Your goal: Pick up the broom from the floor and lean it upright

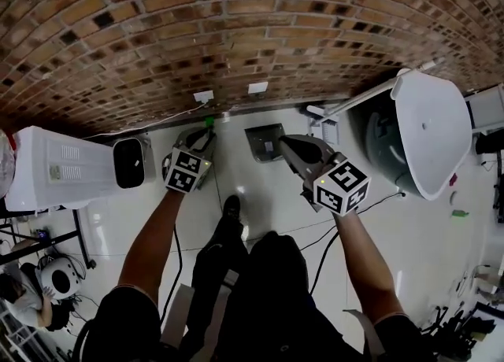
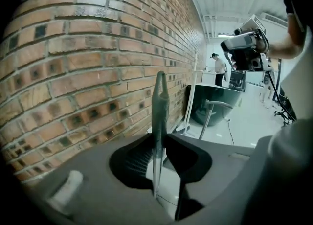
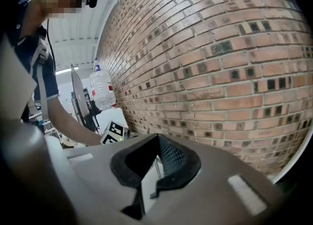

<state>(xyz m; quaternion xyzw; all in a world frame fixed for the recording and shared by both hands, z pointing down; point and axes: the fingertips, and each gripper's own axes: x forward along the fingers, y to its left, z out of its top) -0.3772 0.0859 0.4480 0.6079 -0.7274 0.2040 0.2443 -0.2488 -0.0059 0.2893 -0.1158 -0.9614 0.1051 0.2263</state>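
Broom [image 2: 160,102]: thin silver shaft, dark green grip on its end | axis: near upright, green end above your left gripper [image 2: 157,141], shaft running down below it, beside the brick wall [image 2: 73,62] | left: you're clamped on the shaft | right gripper [image 3: 157,143]: jaws together, empty, well apart from the broom

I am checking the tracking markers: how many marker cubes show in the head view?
2. One marker cube sits on the left hand-held gripper, left of centre; the other on the right hand-held gripper, right of centre. None seems hidden.
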